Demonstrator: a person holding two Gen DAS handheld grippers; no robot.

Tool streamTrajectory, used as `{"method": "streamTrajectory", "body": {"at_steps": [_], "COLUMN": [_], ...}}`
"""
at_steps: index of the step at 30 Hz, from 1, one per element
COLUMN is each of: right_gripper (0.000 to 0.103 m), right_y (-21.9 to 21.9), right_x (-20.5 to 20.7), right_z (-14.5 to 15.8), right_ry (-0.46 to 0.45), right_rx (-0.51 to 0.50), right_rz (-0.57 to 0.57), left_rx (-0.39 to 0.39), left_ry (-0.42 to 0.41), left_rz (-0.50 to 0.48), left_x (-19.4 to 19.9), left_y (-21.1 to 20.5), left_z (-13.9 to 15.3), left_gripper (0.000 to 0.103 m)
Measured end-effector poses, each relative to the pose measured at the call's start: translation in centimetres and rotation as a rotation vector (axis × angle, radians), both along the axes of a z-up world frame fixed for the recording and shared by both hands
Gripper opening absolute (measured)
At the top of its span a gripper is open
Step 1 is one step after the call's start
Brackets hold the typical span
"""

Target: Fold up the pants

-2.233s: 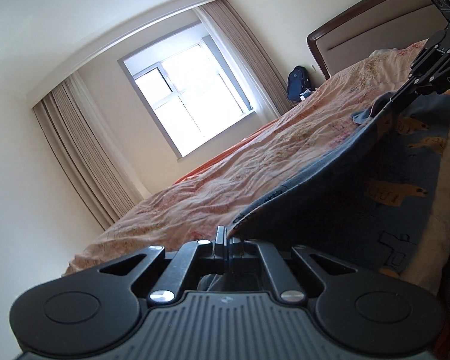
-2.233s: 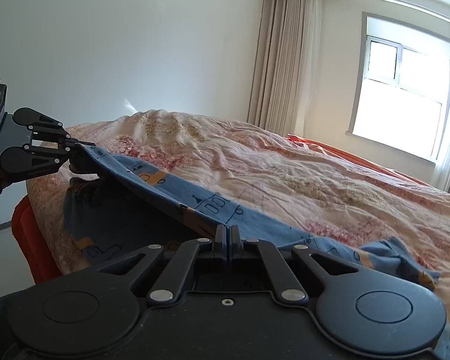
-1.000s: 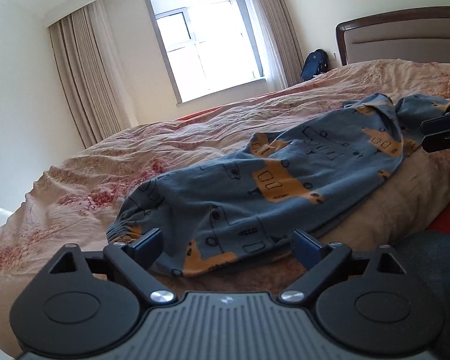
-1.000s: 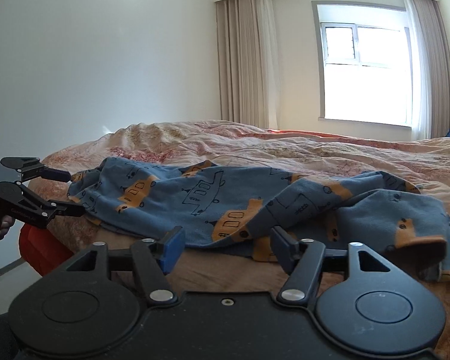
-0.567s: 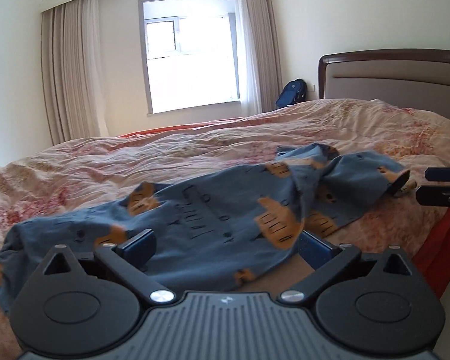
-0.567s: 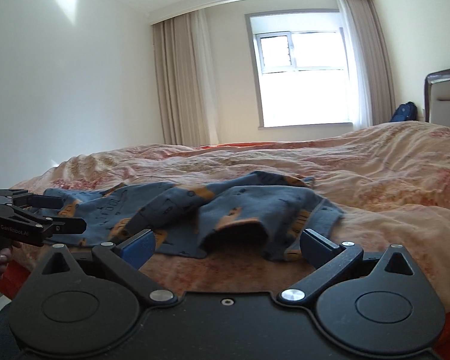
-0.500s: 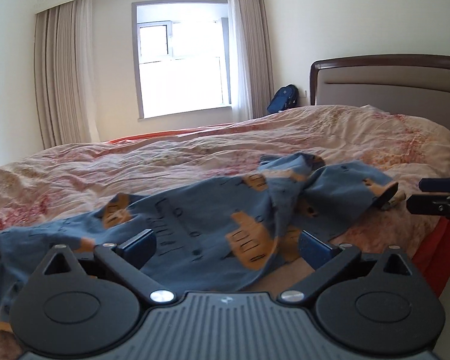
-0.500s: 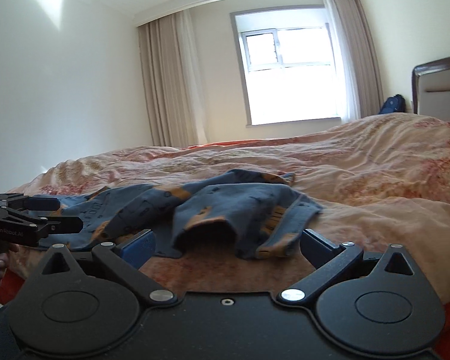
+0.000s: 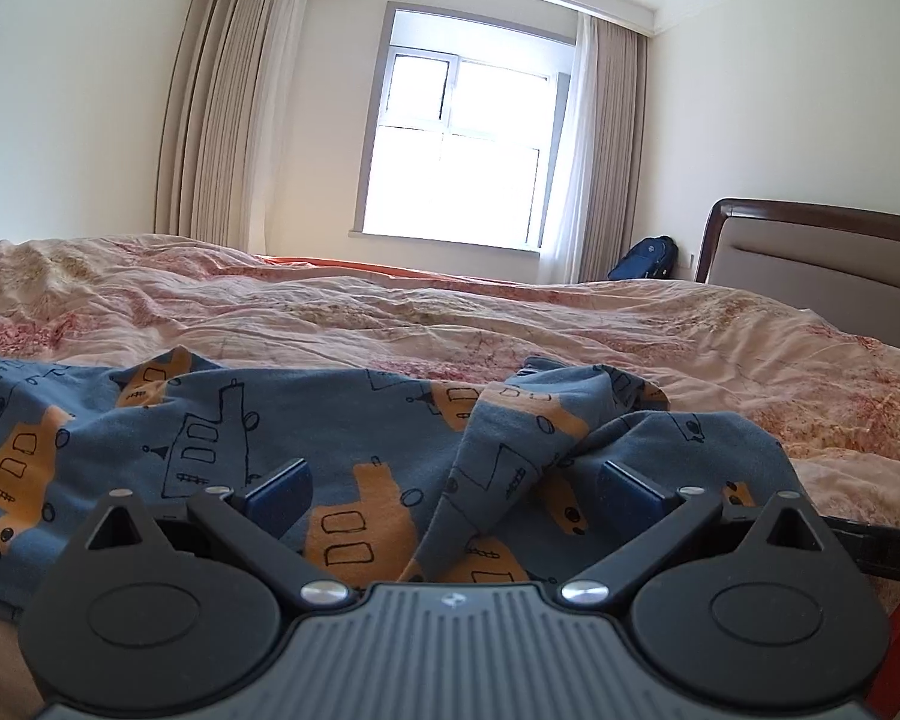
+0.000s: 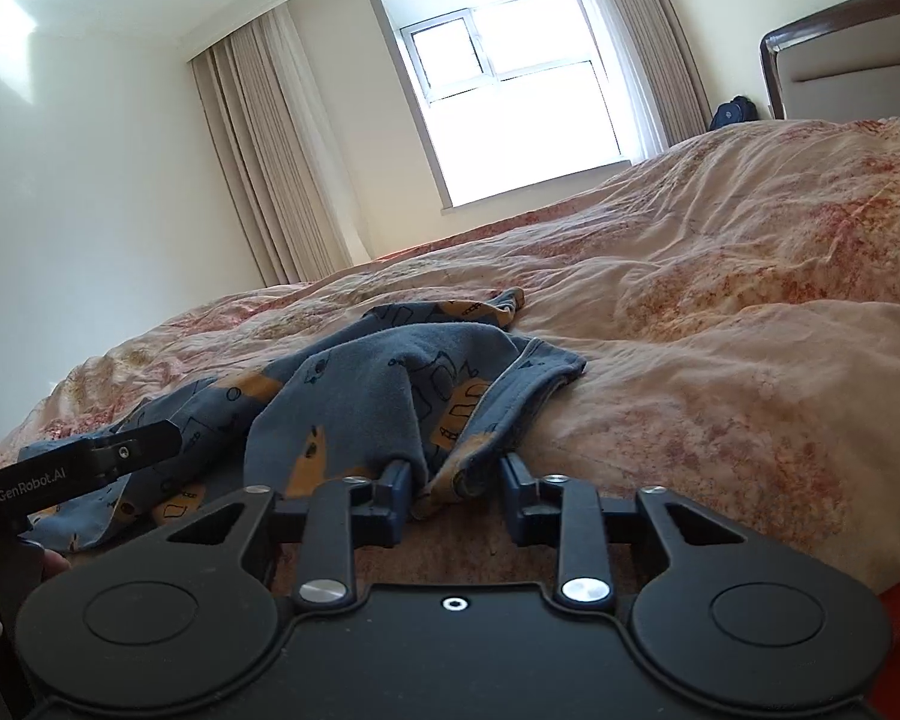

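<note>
Now the blue cotton pants with orange vehicle prints, lifted moments ago, are laid rumpled on the pink floral bed quilt; both jaws are spread, released; smoothing is judged next.

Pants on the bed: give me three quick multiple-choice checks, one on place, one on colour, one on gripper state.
1. Where do the pants lie?
A. on the floor
B. on the bedspread
C. over the headboard

2. What colour is the pants' cloth?
A. blue with orange prints
B. plain white
C. red stripes

3. How does the right gripper stand?
A. shut on the pants
B. open, a fold of the pants between its fingers
C. out of view

Answers: 1 B, they spread across the quilted cover in both views. 2 A, orange vehicle shapes show on blue. 3 B, a gap shows on both sides of the fold. The left gripper is open too.
</note>
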State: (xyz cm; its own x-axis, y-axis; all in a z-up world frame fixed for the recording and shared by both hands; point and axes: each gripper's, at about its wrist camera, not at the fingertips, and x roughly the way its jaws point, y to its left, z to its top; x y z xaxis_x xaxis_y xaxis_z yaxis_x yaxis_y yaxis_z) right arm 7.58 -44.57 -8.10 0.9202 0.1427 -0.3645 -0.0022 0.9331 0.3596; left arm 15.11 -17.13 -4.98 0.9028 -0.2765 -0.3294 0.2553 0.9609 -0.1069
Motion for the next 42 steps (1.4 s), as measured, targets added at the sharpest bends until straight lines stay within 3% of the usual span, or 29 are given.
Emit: {"method": "streamTrajectory", "body": {"at_steps": [3,6,7,9,10,17,23,26,30,35,38,39,40,42], "right_gripper": [0.018,0.016,0.018,0.037,0.04,0.041,0.043,0.053,0.056,0.058,0.047,0.033,0.025,0.008], "right_y": [-0.3,-0.5,-0.7,-1.4,-1.8,-3.5,-4.2,-4.8,-5.6,-6.0,-4.7,-4.2,-3.7,-3.4], "right_x": [0.1,-0.2,-0.4,-0.7,-0.9,-0.5,0.7,0.2,0.4,2.1,4.4,5.0,5.5,5.9], "right_z": [-0.1,0.2,0.4,0.4,0.3,0.2,0.3,0.8,1.5,2.1,1.5,1.3,1.2,1.2], "right_ry": [-0.002,-0.009,-0.013,-0.014,-0.018,-0.006,0.003,-0.011,0.022,0.044,0.1,0.119,0.134,0.134], "right_rx": [0.004,-0.006,0.005,0.05,0.078,0.176,0.269,0.237,0.14,0.12,0.108,0.093,0.067,0.043], "right_rz": [0.006,0.026,0.03,0.042,0.051,0.001,-0.016,-0.028,-0.063,-0.048,0.022,0.037,0.034,0.036], "left_rx": [-0.039,-0.087,-0.105,-0.13,-0.134,-0.099,-0.04,-0.068,-0.039,-0.026,-0.024,-0.018,-0.015,-0.019], "left_ry": [-0.021,-0.007,0.001,0.018,0.025,-0.009,-0.115,-0.142,-0.172,-0.187,-0.21,-0.222,-0.228,-0.226], "left_rz": [0.011,0.024,0.027,0.03,0.033,0.016,0.124,0.087,0.054,0.046,0.043,0.044,0.039,0.023], "left_x": [-0.1,-0.1,-0.1,-0.1,-0.1,0.2,-0.7,-1.1,-1.4,-1.2,-1.3,-1.3,-1.4,-1.4], "left_y": [0.6,1.3,1.5,1.7,1.7,0.5,0.2,0.3,-0.5,-0.9,-1.0,-1.0,-1.0,-1.0], "left_z": [0.0,-0.5,-0.7,-1.3,-1.5,-1.3,-2.1,-2.1,-2.2,-2.5,-2.6,-2.6,-2.6,-2.7], "left_gripper": [0.103,0.103,0.103,0.103,0.103,0.103,0.103,0.103,0.103,0.103,0.098,0.094,0.084,0.077]}}
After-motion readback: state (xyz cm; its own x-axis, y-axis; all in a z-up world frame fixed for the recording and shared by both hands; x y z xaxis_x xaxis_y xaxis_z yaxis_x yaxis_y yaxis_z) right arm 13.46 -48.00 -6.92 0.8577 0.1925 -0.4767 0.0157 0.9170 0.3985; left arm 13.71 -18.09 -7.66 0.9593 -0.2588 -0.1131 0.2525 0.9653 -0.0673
